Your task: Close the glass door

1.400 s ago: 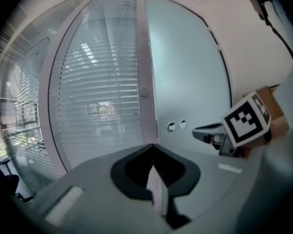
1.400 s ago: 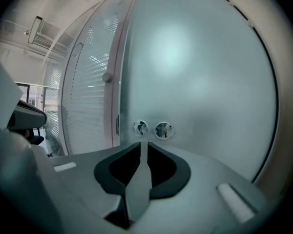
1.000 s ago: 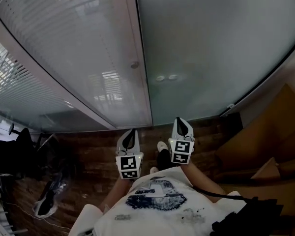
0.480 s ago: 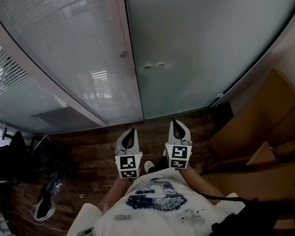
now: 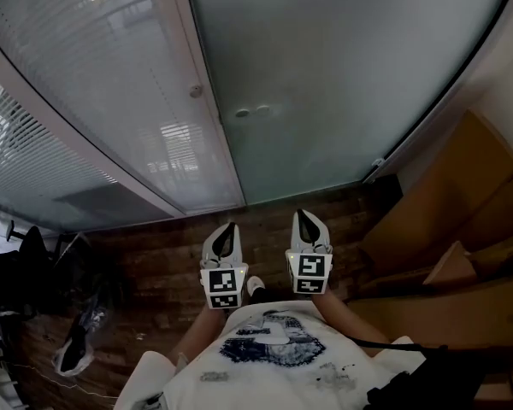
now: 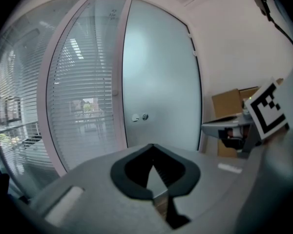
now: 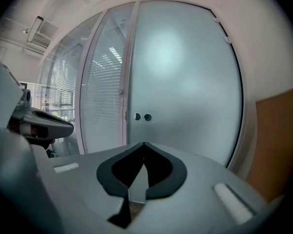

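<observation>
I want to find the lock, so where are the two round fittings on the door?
Head view, upper middle: the fittings sit on the frosted door near its left edge, just right of the pale frame post.

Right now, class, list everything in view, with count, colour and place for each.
glass door: one, frosted grey-blue, straight ahead
round fittings: two, silver, door's left edge
blinds wall: one, white slats, left of door
cardboard boxes: several, brown, floor at right
floor: one, dark wood, underfoot
dark clutter: count unclear, black, far left
shoe: one, white, between grippers
shirt: one, white, printed, bottom
left gripper: one, grey, jaws shut, empty
right gripper: one, grey, jaws shut, empty
</observation>
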`<state>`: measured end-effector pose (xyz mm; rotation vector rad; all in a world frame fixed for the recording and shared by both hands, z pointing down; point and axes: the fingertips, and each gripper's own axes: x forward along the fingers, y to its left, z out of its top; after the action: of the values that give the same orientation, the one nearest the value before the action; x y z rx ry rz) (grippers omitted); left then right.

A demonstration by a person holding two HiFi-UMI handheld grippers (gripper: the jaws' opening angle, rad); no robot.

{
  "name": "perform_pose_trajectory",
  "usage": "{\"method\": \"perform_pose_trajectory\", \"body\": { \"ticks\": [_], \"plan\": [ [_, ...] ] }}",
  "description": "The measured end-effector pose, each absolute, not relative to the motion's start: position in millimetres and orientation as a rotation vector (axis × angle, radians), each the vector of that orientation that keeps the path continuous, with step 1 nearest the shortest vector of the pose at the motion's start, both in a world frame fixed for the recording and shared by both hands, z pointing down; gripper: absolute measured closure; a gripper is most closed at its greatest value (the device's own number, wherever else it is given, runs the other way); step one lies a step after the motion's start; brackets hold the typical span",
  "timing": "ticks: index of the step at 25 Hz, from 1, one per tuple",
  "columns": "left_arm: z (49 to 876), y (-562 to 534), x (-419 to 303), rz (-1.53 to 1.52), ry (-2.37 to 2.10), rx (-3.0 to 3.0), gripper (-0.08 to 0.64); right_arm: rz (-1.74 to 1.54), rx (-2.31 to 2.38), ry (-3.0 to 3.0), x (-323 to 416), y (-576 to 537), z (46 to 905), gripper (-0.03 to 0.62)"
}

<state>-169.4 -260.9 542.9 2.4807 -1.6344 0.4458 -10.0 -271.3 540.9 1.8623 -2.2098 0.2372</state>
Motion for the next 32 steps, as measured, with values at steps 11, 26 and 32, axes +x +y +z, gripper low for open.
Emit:
{"method": "perform_pose_trajectory", "body": {
  "ticks": [11,26,32],
  "plan": [
    [533,-201,-75,0.471,-1.716,2.502,0.557,0.250,1.753,-2.477,57,-207,529,0.584],
    [534,-99,4,0.518,-1.803,2.430,0.557,0.194,1.566,-2.628,114,-118,523,0.584],
    [533,-81,-13,0.545,-1.830,2.409,0.557,0.158,1.457,-2.676,82,-95,524,0.584]
  ]
}}
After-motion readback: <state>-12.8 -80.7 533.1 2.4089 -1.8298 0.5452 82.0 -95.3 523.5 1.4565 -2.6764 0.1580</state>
